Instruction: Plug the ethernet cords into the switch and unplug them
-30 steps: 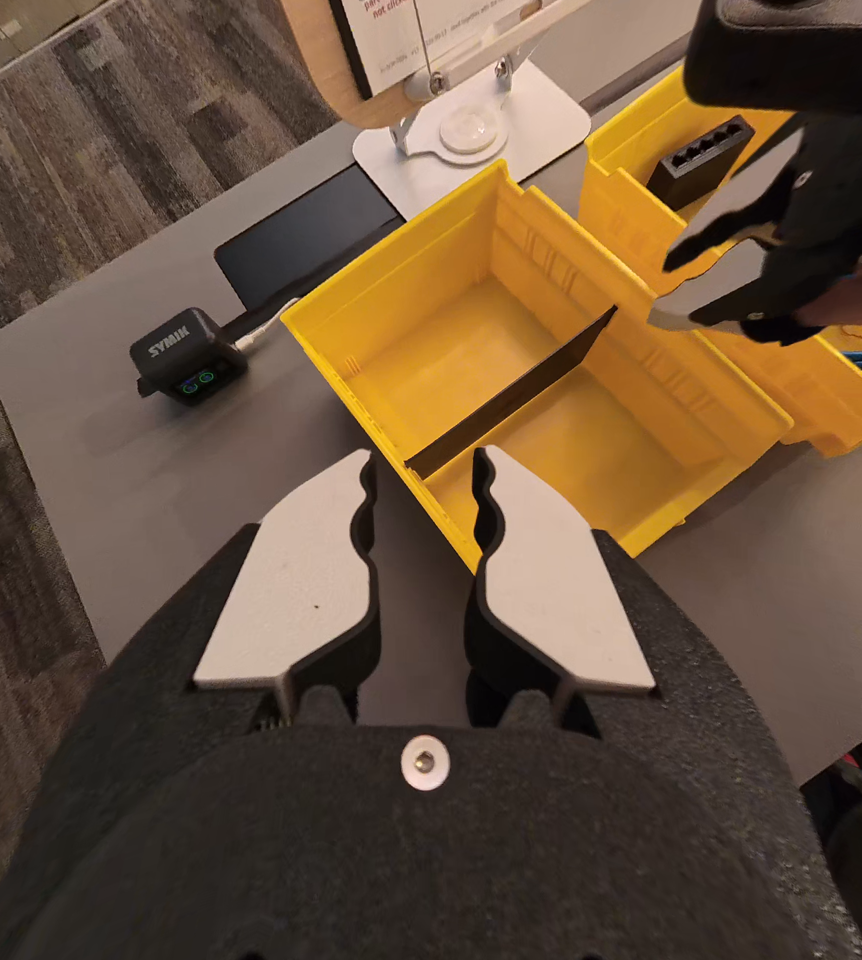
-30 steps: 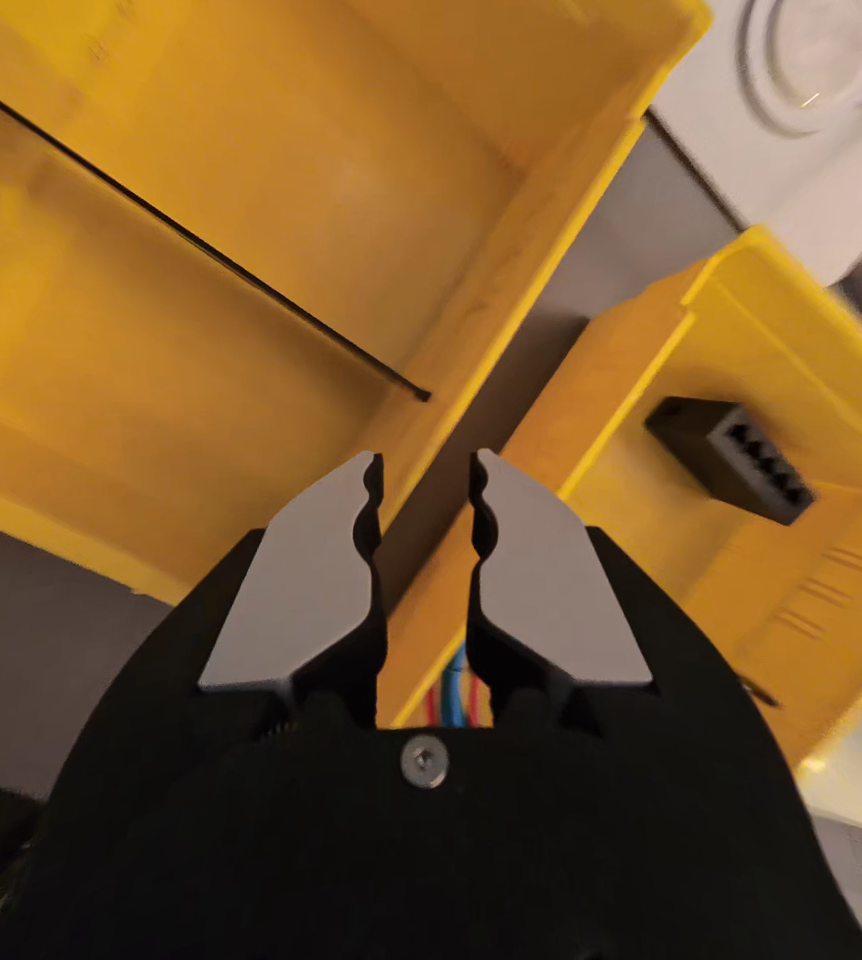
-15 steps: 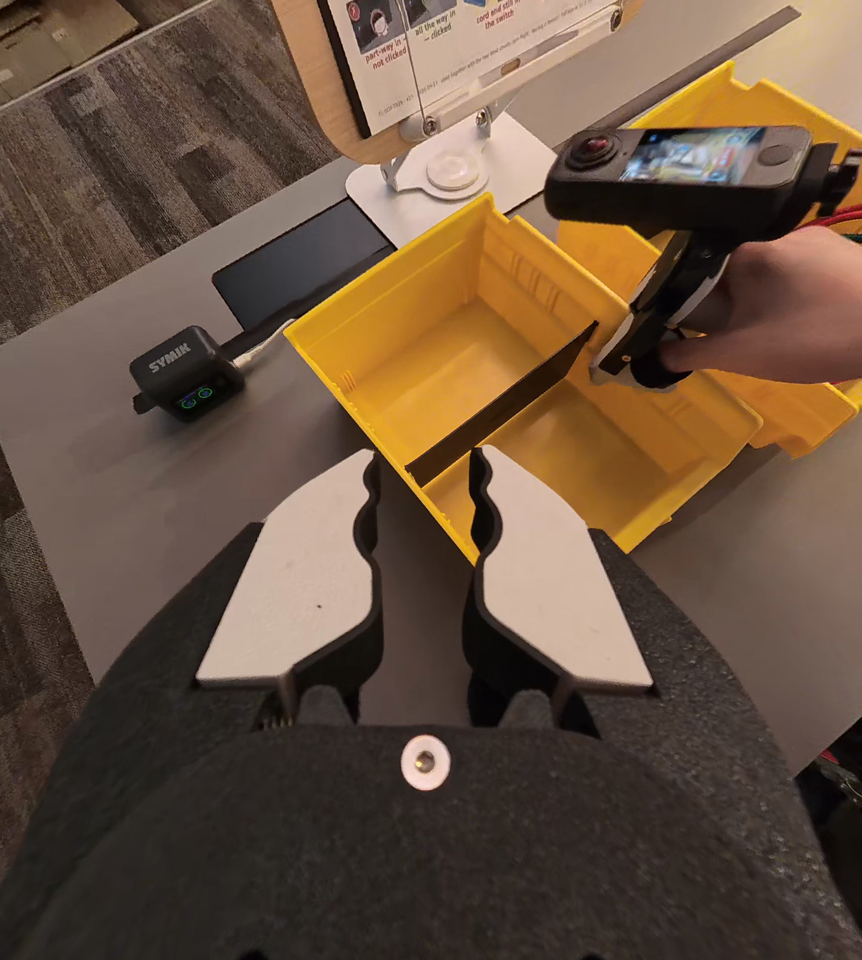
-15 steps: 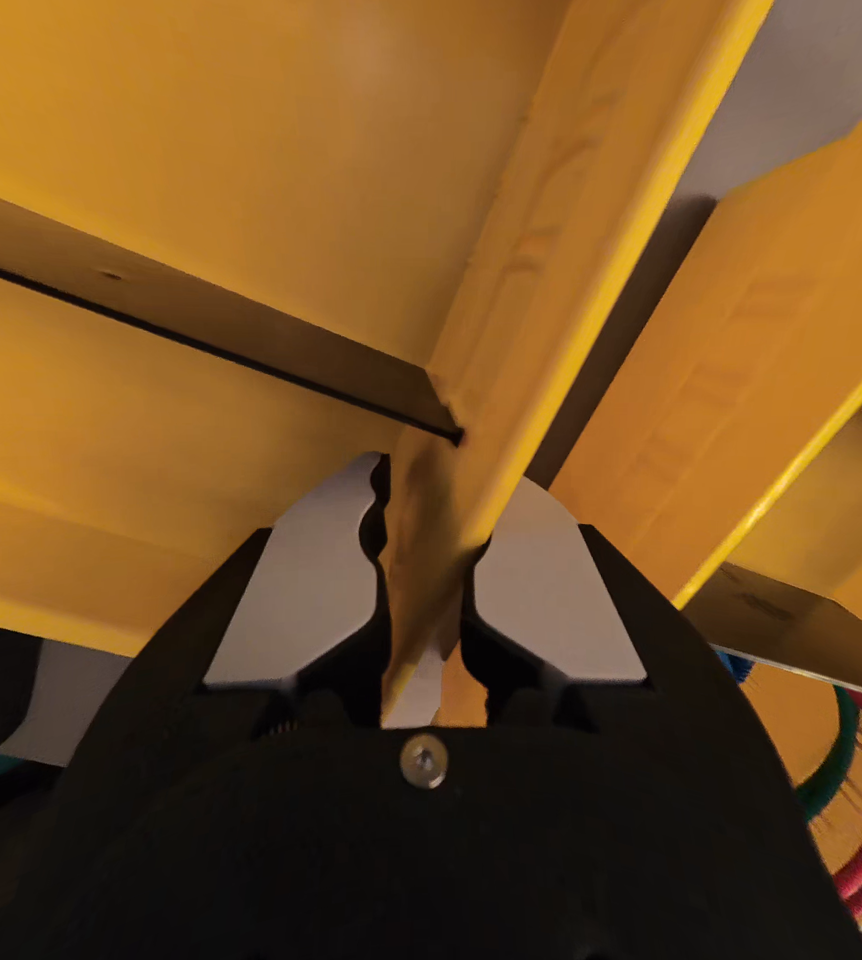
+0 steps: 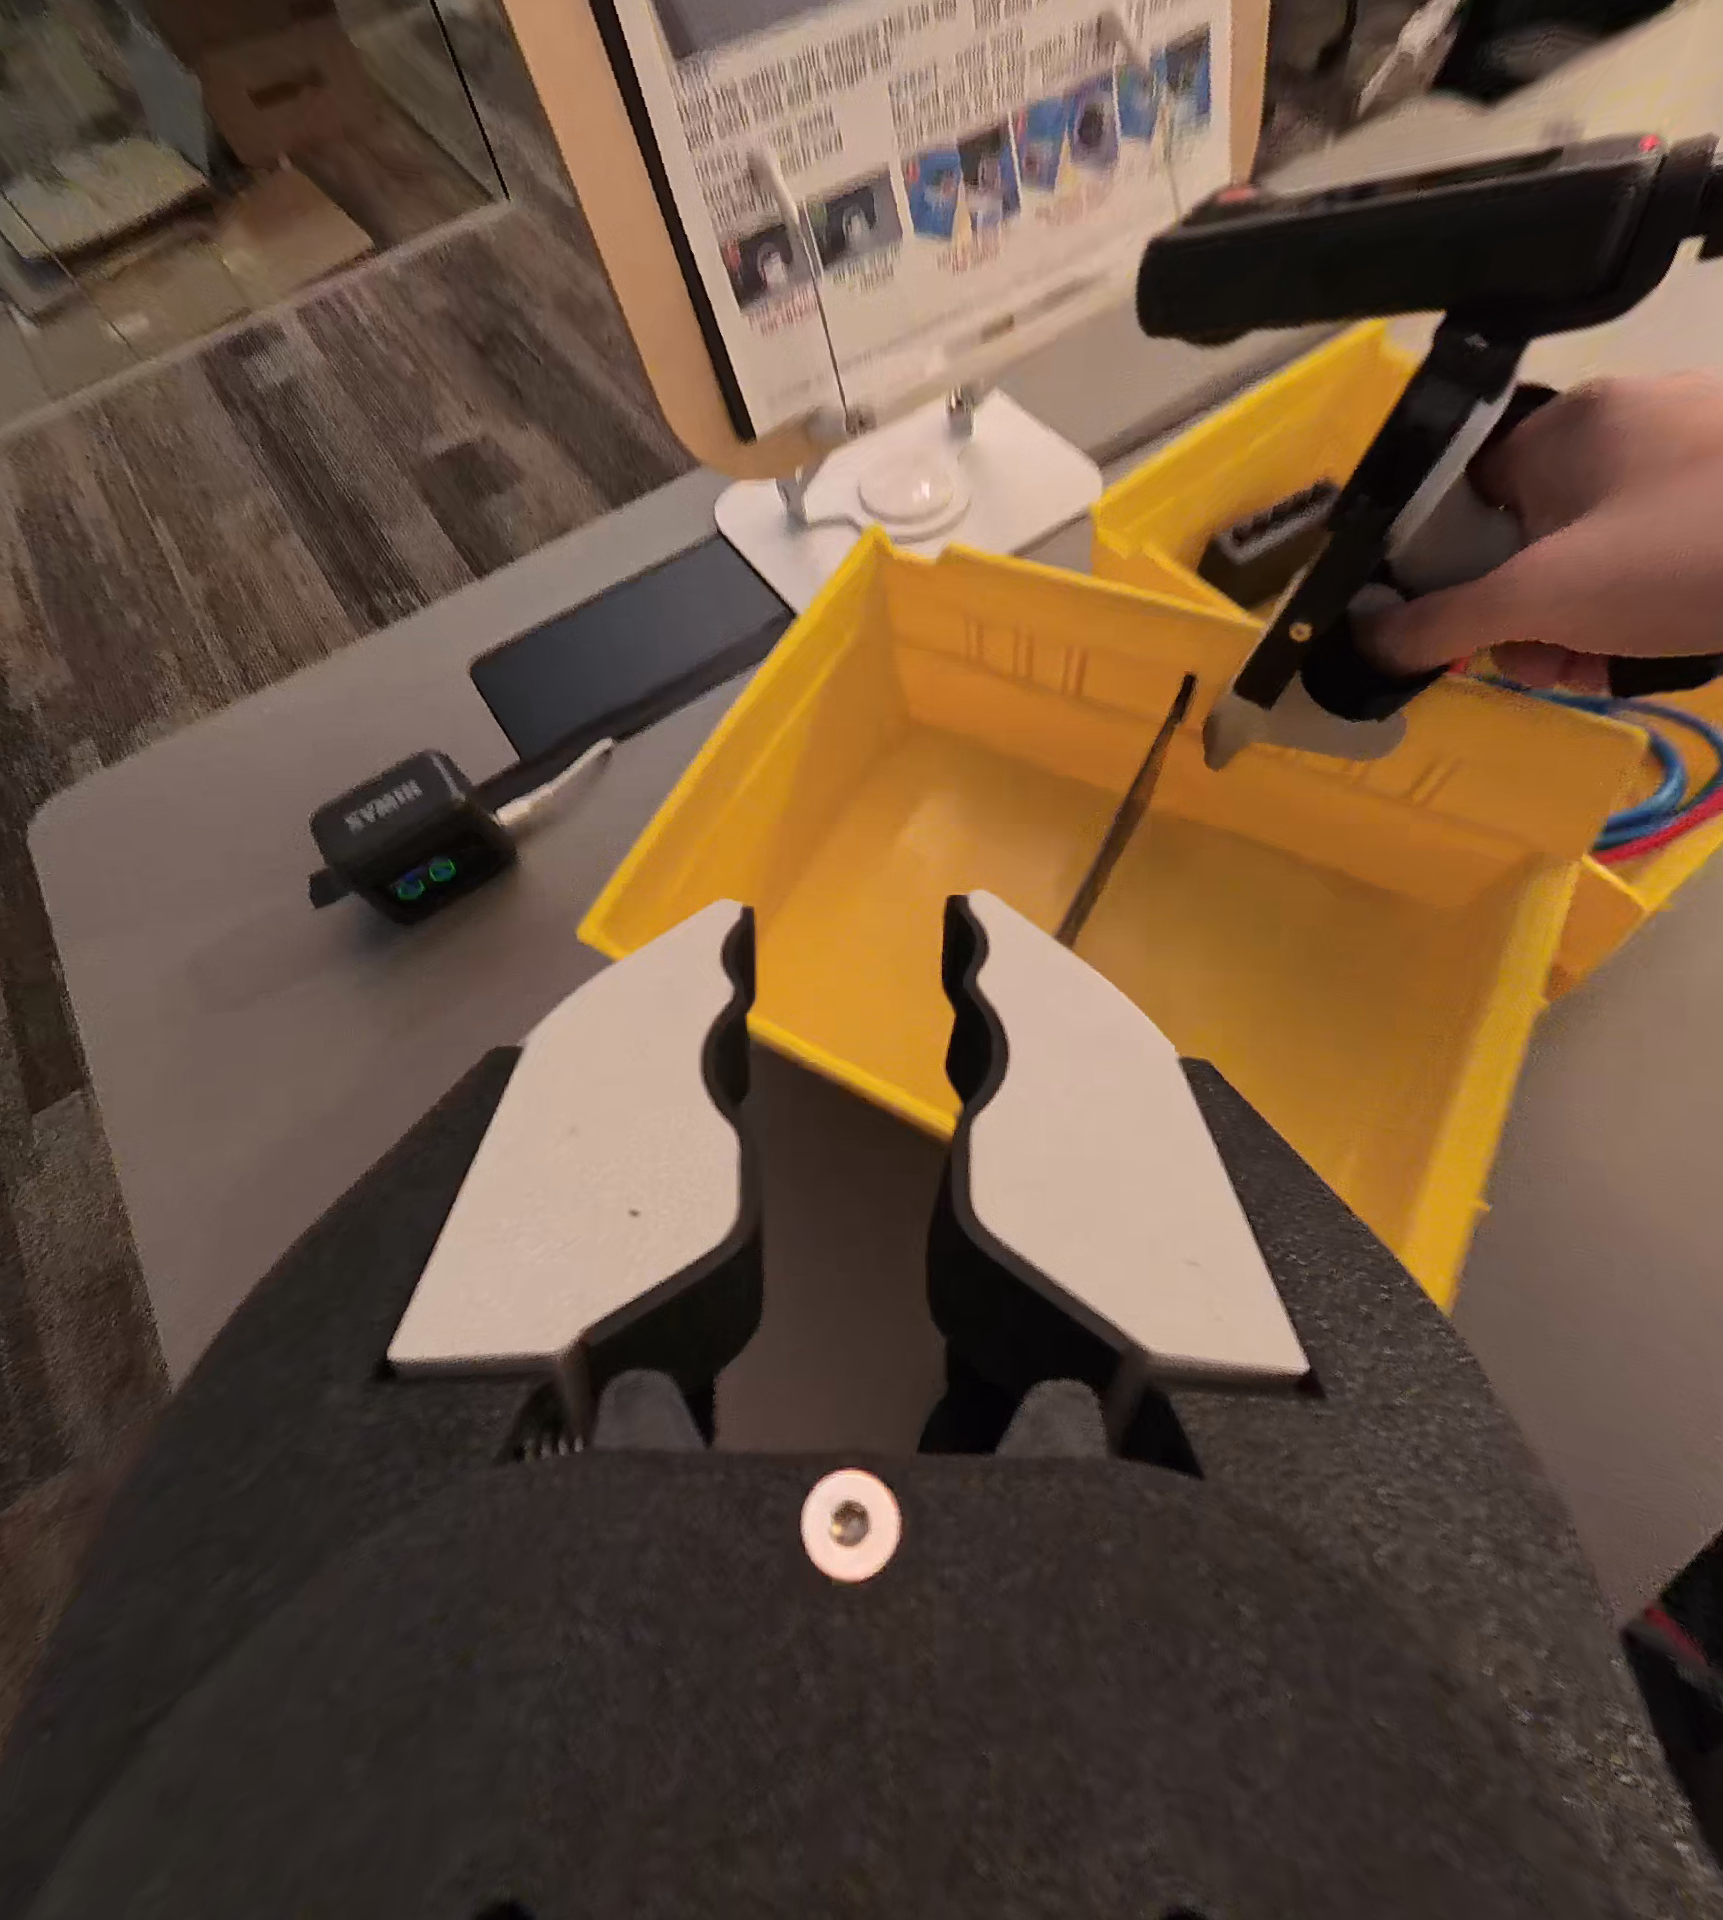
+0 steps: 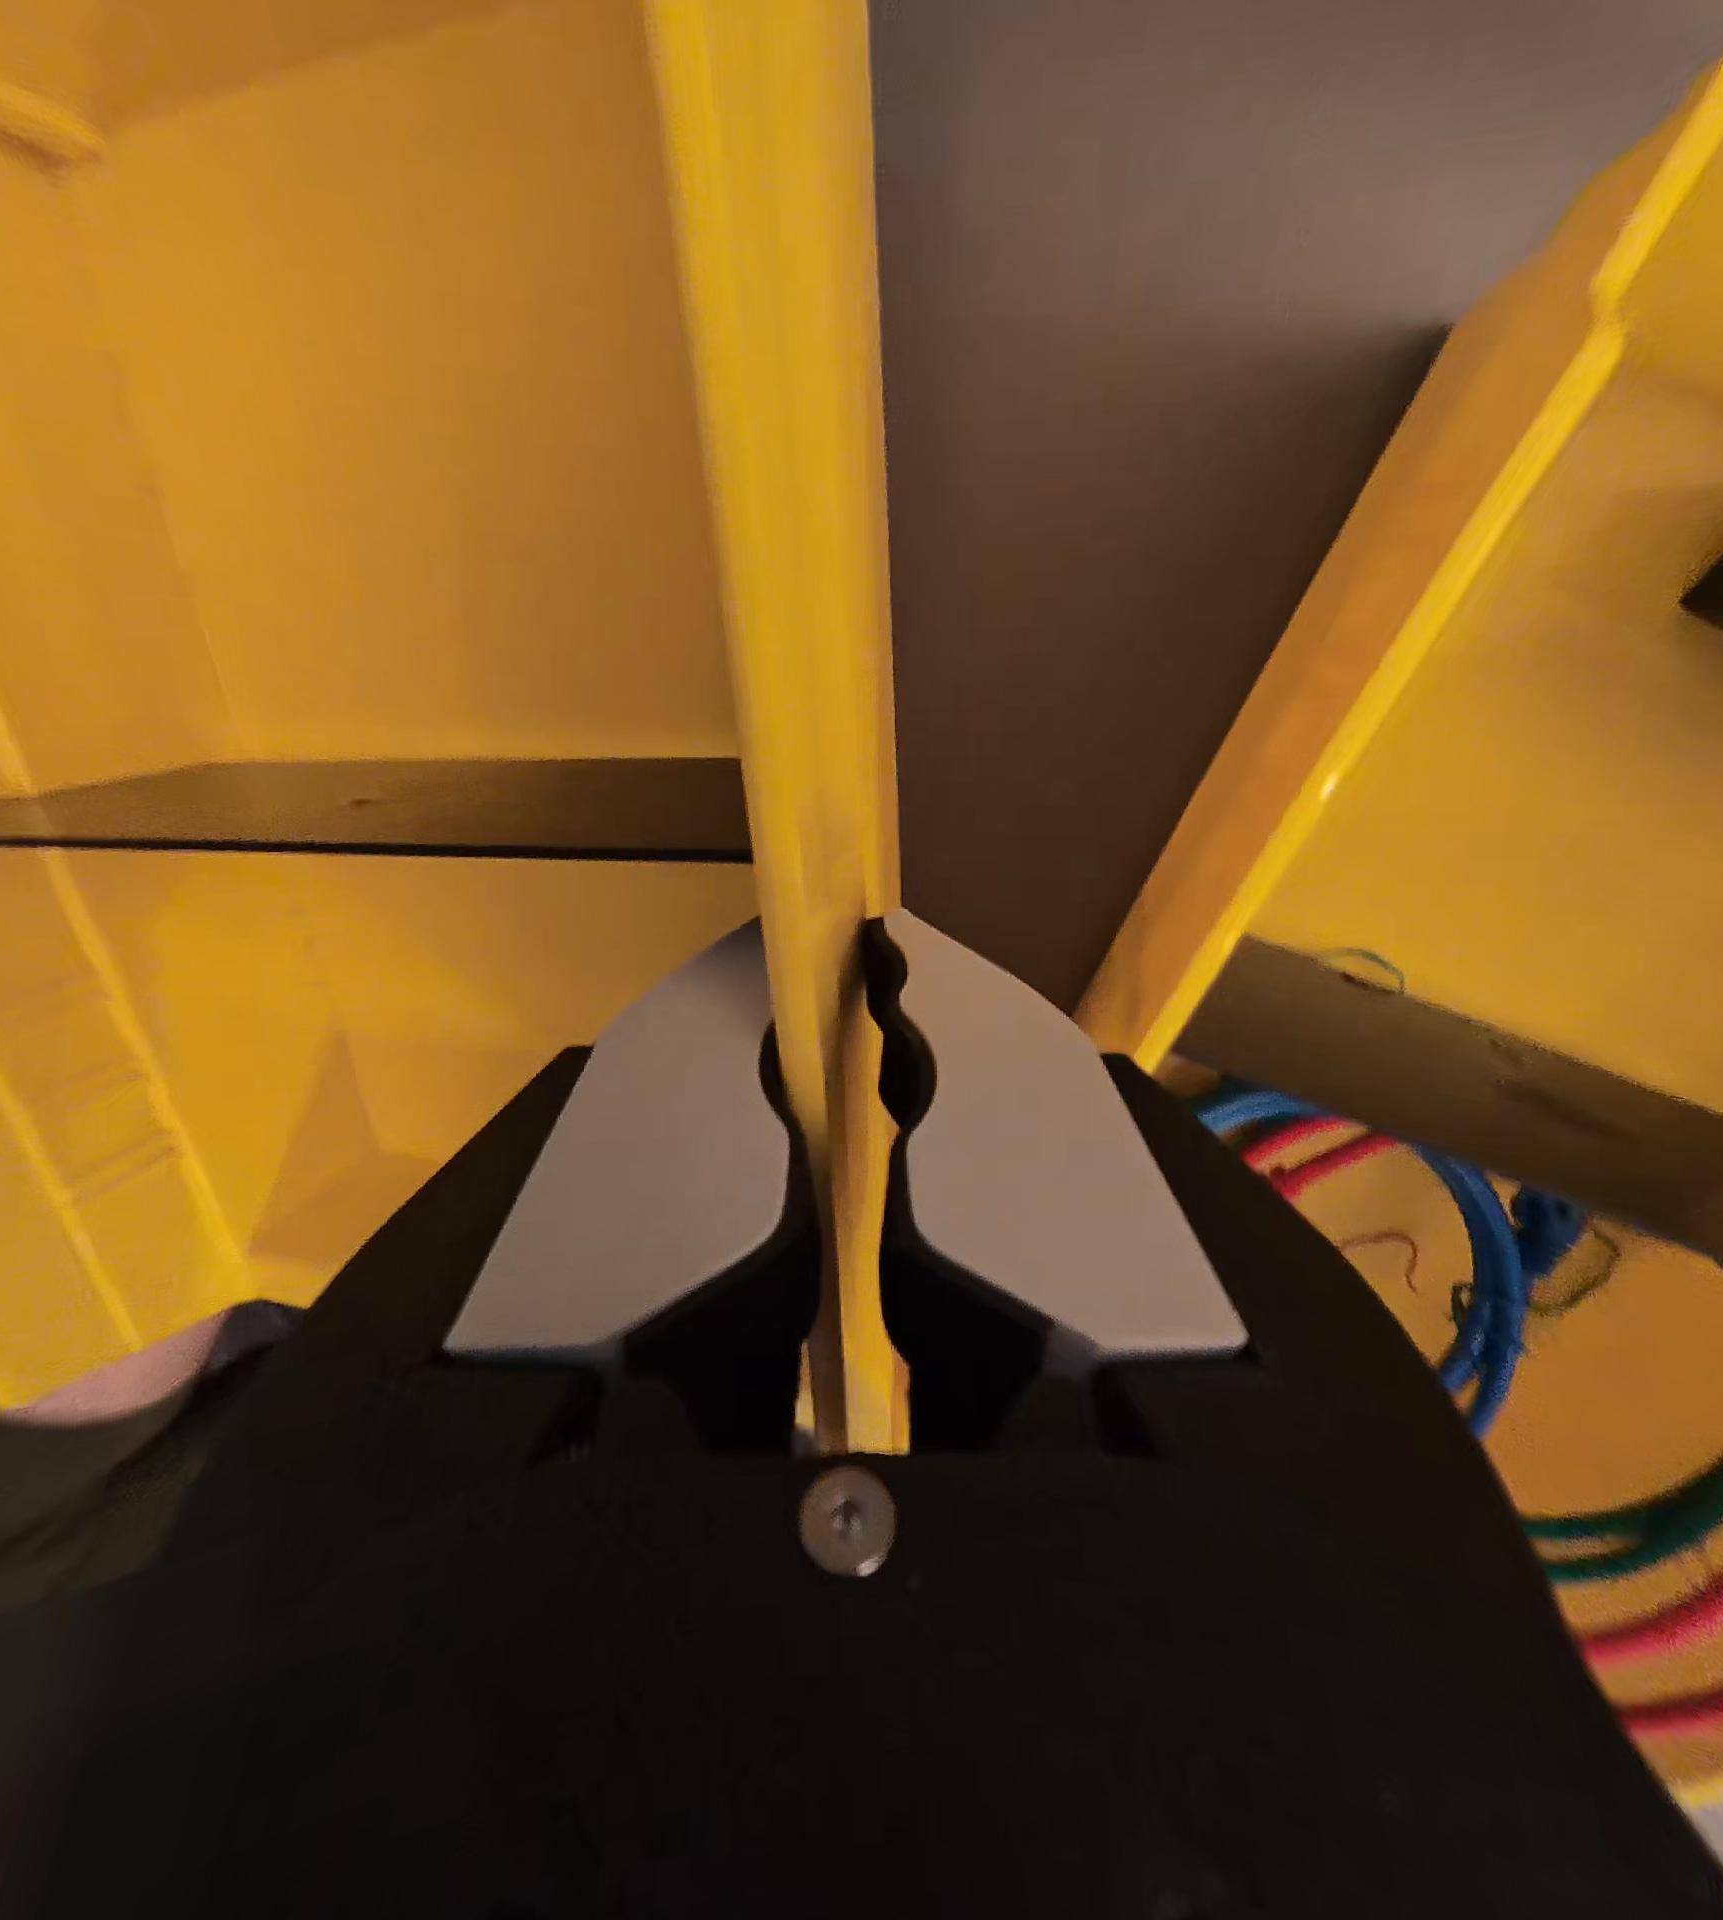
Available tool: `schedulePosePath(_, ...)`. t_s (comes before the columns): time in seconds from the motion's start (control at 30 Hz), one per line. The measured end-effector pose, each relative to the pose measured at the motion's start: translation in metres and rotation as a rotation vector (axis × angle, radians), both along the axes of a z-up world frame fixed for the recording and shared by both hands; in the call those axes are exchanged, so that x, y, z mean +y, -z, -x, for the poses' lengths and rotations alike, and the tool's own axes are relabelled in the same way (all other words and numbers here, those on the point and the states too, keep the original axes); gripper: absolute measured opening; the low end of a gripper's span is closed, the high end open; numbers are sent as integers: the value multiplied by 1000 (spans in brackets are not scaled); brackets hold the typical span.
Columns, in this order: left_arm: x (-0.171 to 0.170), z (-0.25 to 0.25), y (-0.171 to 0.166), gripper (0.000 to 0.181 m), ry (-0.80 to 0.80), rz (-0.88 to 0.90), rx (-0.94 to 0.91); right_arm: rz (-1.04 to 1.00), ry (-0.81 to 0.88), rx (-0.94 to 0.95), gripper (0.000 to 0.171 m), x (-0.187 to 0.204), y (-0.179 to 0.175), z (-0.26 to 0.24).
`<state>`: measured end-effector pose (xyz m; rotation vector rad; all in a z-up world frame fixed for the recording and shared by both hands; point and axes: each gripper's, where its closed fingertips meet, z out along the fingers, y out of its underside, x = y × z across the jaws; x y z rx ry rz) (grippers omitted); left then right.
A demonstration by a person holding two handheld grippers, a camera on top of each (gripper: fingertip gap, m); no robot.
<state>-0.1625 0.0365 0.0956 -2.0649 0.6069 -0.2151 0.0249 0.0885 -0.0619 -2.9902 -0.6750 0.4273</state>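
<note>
Grey tabletop (image 5: 317,1039) carries our work. Our right hand-held gripper (image 6: 826,1023) pinches the divided yellow bin's wall (image 6: 784,520); our left hand-held gripper (image 5: 846,935) hovers parted and empty. Beyond, the second bin (image 6: 1459,779) holds the switch (image 5: 1262,540) and coiled cords (image 6: 1667,1558). A lettered black box (image 5: 410,831) sits left.

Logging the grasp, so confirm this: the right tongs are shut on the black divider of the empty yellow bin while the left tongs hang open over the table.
Wrong on one count. The right tongs are shut on the side wall of the empty yellow bin, not on the black divider, which ends beside them; the right wrist view shows it. The left tongs do hang open.
</note>
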Motion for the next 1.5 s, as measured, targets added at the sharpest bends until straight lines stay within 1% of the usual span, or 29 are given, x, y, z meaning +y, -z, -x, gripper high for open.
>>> schedulePosePath(0.07, -1, -2, -20, 40, -20, -81, -60, 17, -33, 22, 7, -6, -25, -8)
schedulePosePath(0.17, -11, -9, -55, 40, -24, -234, -180, 49, -7, 90, 7, -10, -65, -34)
schedulePosePath(0.23, -21, -17, -71, 40, -5, -310, -233, 40, 25, 135, 7, -7, -93, -62)
schedulePosePath(0.3, -28, -30, -70, 42, 36, -313, -209, 9, 67, 175, 7, -3, -118, -102)
schedulePosePath(0.37, -28, -45, -58, 47, 76, -272, -152, -26, 130, 206, 7, 3, -138, -152)
schedulePosePath(0.43, -22, -61, -41, 50, 99, -207, -76, -60, 210, 225, 7, 8, -148, -210)
schedulePosePath(0.5, -14, -75, -22, 52, 104, -145, 17, -71, 282, 223, 7, 9, -148, -270)
schedulePosePath(0.57, -7, -93, -3, 54, 122, -93, 105, -87, 372, 177, 5, 11, -139, -332)
schedulePosePath(0.67, -2, -129, 26, 59, 220, -28, 216, -114, 466, 120, 7, 13, -112, -404)
schedulePosePath(0.73, 5, -152, 40, 56, 258, -16, 250, -109, 514, 95, 8, 13, -86, -438)
schedulePosePath(0.83, 19, -198, 61, 52, 330, -24, 229, -34, 545, 157, 8, 9, -40, -465)
schedulePosePath(0.9, 28, -230, 75, 51, 371, -53, 181, -5, 551, 190, 8, 9, -14, -477)
schedulePosePath(0.97, 39, -247, 92, 54, 374, -57, 152, 0, 557, 203, 6, 13, 7, -488)
schedulePosePath(1.0, 47, -247, 100, 57, 352, -49, 158, 1, 565, 229, 8, 16, 15, -490)
schedulePosePath(1.03, 54, -243, 107, 64, 324, -36, 178, -6, 561, 246, 11, 20, 21, -491)
schedulePosePath(1.1, 66, -232, 113, 74, 277, -9, 170, -61, 548, 188, 12, 31, 34, -498)
schedulePosePath(1.17, 64, -232, 111, 75, 294, 63, 39, -119, 539, 96, 13, 40, 41, -503)
schedulePosePath(1.23, 59, -234, 108, 76, 320, 133, -98, -153, 531, 21, 9, 44, 44, -502)
schedulePosePath(1.3, 56, -230, 116, 77, 296, 219, -163, -191, 505, 74, 11, 48, 44, -485)
schedulePosePath(1.37, 44, -240, 126, 72, 347, 326, -216, -123, 501, 107, 10, 41, 56, -471)
schedulePosePath(1.4, 44, -240, 135, 69, 336, 373, -189, -66, 462, 102, 10, 36, 60, -467)
schedulePosePath(1.43, 46, -239, 143, 71, 312, 399, -149, -77, 429, 85, 9, 38, 58, -466)
schedulePosePath(1.5, 47, -236, 152, 67, 269, 466, -83, -123, 365, 52, 8, 40, 56, -469)
